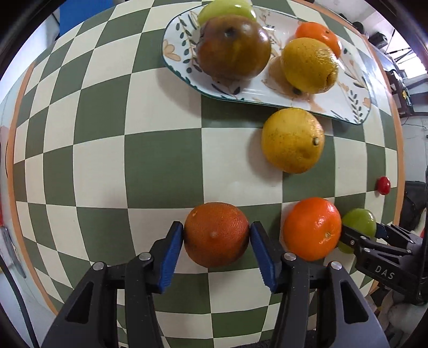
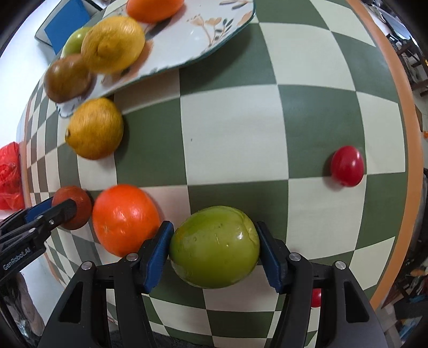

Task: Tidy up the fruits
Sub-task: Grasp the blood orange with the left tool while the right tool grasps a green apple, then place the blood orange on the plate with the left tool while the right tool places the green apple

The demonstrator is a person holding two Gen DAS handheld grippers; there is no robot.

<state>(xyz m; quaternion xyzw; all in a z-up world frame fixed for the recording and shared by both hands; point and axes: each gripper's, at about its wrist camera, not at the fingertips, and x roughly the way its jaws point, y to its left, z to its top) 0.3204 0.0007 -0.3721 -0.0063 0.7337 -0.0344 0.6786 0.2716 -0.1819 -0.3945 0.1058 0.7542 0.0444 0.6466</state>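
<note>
Where fruit sits | checkered tablecloth [image 1: 160,160], orange-trimmed | plate [image 1: 176,48] on it

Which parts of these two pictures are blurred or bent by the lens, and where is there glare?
Left wrist view: the checkered cloth bulges from the fisheye lens; the brown fruit on the plate is soft. Right wrist view: the lemon is smeared; glare spots sit on the green fruit and red tomato.

Orange fruit [image 2: 153,9] cut by top edge; plate [image 2: 214,32] fruits blurred.
</note>
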